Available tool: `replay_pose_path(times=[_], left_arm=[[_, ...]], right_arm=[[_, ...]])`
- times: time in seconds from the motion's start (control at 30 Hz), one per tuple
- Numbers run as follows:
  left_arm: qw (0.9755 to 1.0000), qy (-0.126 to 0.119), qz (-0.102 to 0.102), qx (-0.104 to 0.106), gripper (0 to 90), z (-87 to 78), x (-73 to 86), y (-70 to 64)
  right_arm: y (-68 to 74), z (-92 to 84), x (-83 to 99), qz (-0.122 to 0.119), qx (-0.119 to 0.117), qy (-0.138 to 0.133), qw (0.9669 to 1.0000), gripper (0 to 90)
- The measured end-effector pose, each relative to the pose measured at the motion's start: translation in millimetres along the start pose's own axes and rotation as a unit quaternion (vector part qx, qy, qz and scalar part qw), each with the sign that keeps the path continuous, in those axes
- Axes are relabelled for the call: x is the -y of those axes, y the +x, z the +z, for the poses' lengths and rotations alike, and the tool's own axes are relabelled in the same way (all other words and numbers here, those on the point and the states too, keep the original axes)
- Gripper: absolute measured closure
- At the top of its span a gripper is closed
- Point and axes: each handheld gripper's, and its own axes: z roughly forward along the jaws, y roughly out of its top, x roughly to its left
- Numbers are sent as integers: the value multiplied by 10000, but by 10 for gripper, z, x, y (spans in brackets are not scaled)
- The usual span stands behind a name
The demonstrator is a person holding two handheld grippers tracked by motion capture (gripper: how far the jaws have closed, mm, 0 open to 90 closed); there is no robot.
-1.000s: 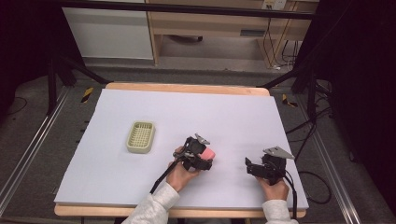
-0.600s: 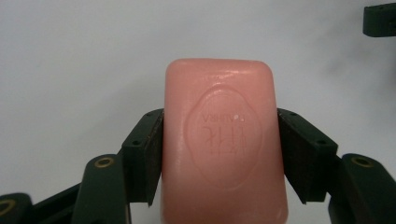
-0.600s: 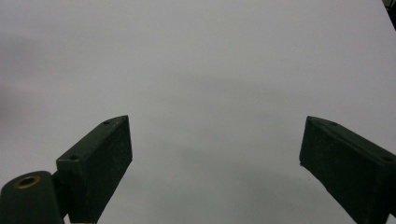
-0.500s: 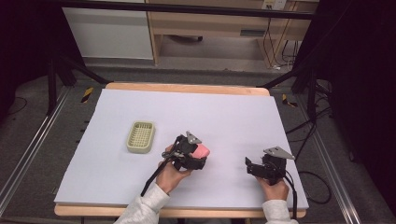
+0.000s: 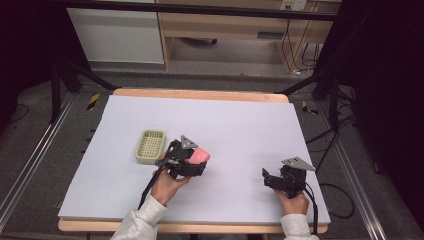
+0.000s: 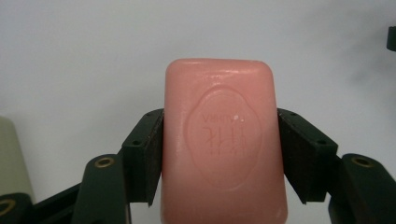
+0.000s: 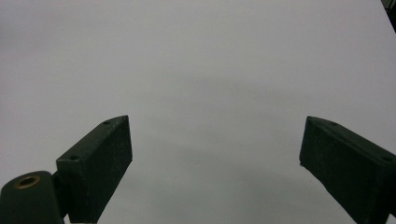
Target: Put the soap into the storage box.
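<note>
A pink bar of soap with an embossed oval stamp is clamped between the jaws of my left gripper, which is shut on it. In the high view the left gripper holds the soap just right of a pale green slotted soap dish; the dish's edge shows at the left of the left gripper view. My right gripper rests near the table's front right, its jaws wide open with nothing between them.
The white table top has a wooden rim. Cables trail off its right edge. Shelving and a metal frame stand behind the far edge.
My left gripper has carried the soap leftward, closer to the green dish. The right gripper has stayed in place.
</note>
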Motion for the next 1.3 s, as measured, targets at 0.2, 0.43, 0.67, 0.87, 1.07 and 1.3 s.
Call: replay_pose_path(times=[0.2, 0.43, 0.67, 0.87, 1.07, 1.3], left_arm=[[9998, -63, -146, -83, 368, -71, 25, 145], [9994, -99, -262, -206, 368, -133, 49, 281], [9985, -114, -350, -401, 368, -221, 55, 477], [9972, -170, -485, -550, 368, -289, 61, 640], [9957, -220, -631, -643, 368, -330, 57, 771], [9937, -210, -773, -781, 368, -346, 40, 939]], right_arm=[[3, 5, 1, -15, -4, -3, 10000, 97], [3, 5, 1, -29, -4, -6, 10000, 96], [12, 8, -2, -13, -5, 9, 10000, 97], [17, 8, -3, -29, 6, -5, 10000, 96], [18, 12, -5, -52, -3, -8, 10000, 97], [19, 11, -7, -46, -7, -7, 10000, 96]])
